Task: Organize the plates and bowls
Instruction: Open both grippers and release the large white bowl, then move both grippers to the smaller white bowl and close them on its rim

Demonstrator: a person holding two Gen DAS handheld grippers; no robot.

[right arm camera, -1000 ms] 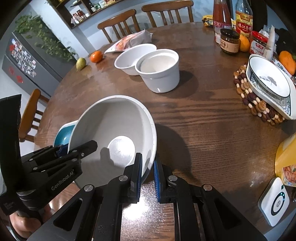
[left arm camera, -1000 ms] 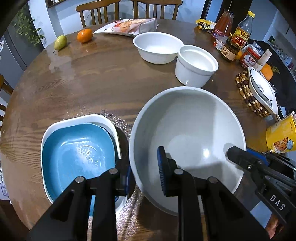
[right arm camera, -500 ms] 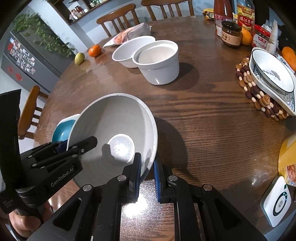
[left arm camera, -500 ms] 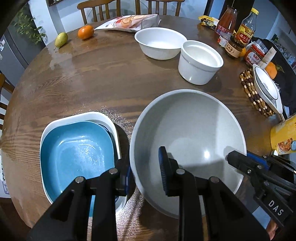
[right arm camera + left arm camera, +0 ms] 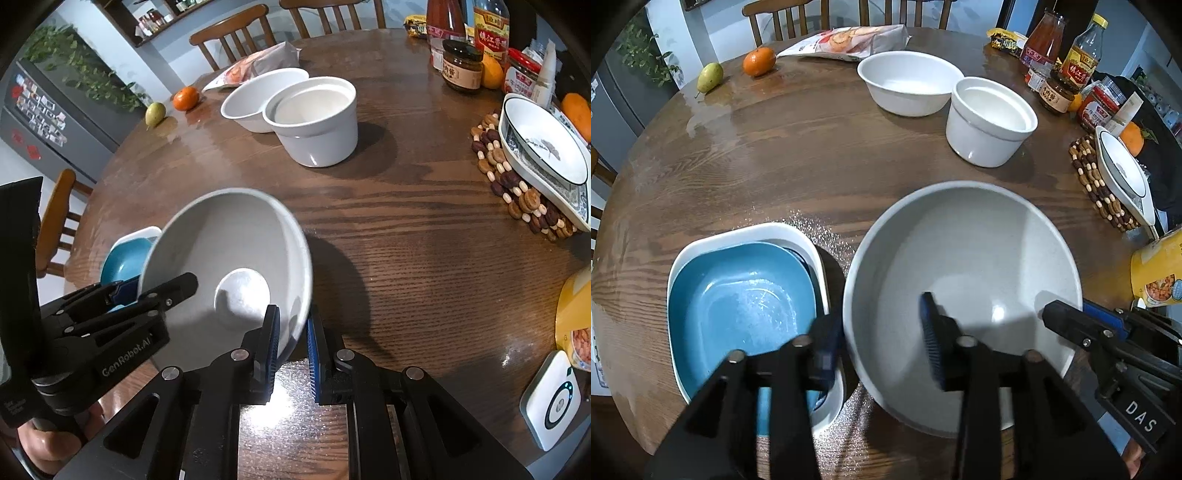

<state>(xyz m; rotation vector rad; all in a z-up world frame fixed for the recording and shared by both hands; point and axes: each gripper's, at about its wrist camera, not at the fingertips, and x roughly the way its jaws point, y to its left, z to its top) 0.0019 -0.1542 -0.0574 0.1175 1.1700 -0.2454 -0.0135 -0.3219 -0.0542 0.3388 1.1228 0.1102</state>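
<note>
Step in hand: I was handing the grey bowl over to my right jaws alone, I judged.
Left gripper: my jaws were opening, the bowl's near-left rim between them, pads off it.
Right gripper: my jaws were pinching the bowl's right rim.
Bowl's place: tilted above the tabletop, just beside the blue dish nested in a white dish.
Next move: likely clearing my left jaws, then carrying the bowl toward a stack.
</note>
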